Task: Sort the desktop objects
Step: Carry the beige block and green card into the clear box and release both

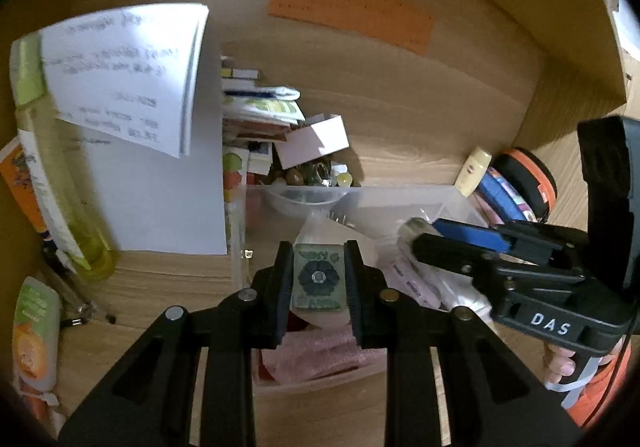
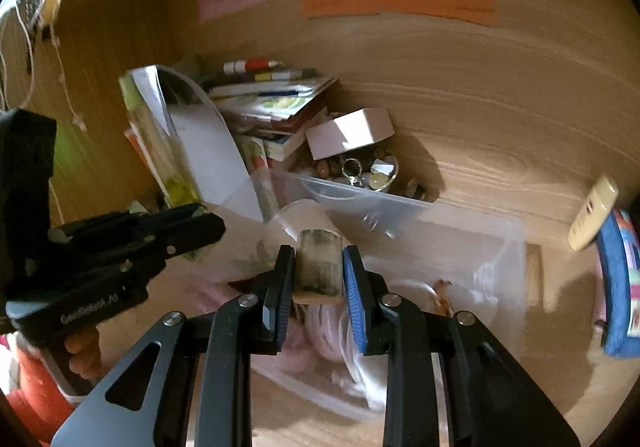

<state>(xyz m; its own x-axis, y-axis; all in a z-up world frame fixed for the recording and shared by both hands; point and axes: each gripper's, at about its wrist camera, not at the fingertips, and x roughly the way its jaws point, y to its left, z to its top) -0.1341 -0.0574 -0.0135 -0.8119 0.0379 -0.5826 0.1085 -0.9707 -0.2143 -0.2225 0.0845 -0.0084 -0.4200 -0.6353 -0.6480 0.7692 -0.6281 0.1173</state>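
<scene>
Here I am gripping a flower-printed card (image 1: 318, 278) in my left gripper (image 1: 318, 279), jaws clenched on its edges, over the clear bin (image 1: 360, 195) on the bench (image 1: 160, 287). My right gripper (image 2: 319, 271) is pinching a blurred pale block (image 2: 319, 267) above that bin, beside the other jaws.

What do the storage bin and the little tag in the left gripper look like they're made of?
Storage bin: clear, slightly frosted plastic, since its contents show through the walls. Tag held in the left gripper: probably glossy card or plastic with a printed flower and a central metal stud.
</scene>
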